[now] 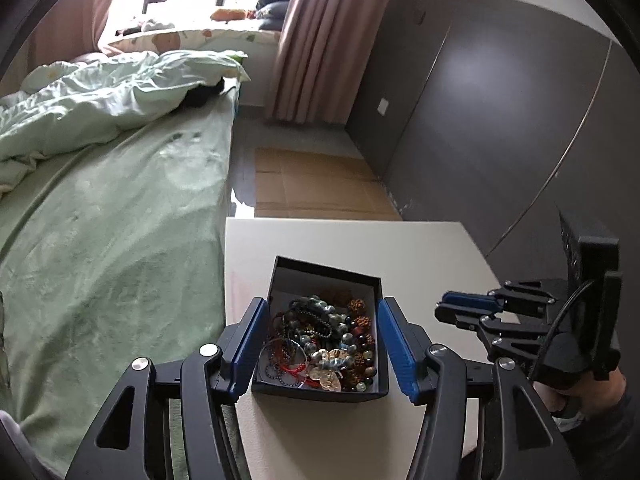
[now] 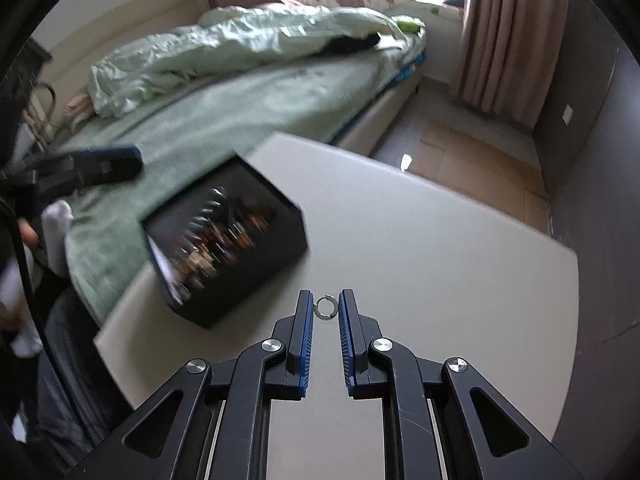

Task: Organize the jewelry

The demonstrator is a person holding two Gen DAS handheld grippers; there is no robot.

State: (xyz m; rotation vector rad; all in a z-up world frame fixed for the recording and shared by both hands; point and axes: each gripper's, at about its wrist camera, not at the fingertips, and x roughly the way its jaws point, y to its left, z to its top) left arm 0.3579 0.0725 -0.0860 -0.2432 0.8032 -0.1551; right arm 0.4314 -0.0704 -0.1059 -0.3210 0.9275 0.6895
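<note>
A black open box [image 1: 378, 390] full of mixed beaded bracelets and necklaces [image 1: 324, 344] sits on the white table [image 1: 420, 248]. My left gripper [image 1: 322, 320] is open, its blue-padded fingers straddling the box sides. In the right wrist view the box [image 2: 280, 236] is blurred, at the table's left edge. A small silver ring [image 2: 326, 307] lies on the table between the fingertips of my right gripper [image 2: 325, 300], whose jaws stand a little apart and do not touch it. The right gripper also shows in the left wrist view [image 1: 460, 308], to the right of the box.
A bed with a green sheet [image 1: 120, 220] and rumpled duvet runs along the table's left side. A dark wardrobe wall [image 1: 500, 120] stands to the right. Cardboard sheets [image 1: 316, 184] lie on the floor beyond the table. Pink curtains [image 1: 320, 40] hang by the window.
</note>
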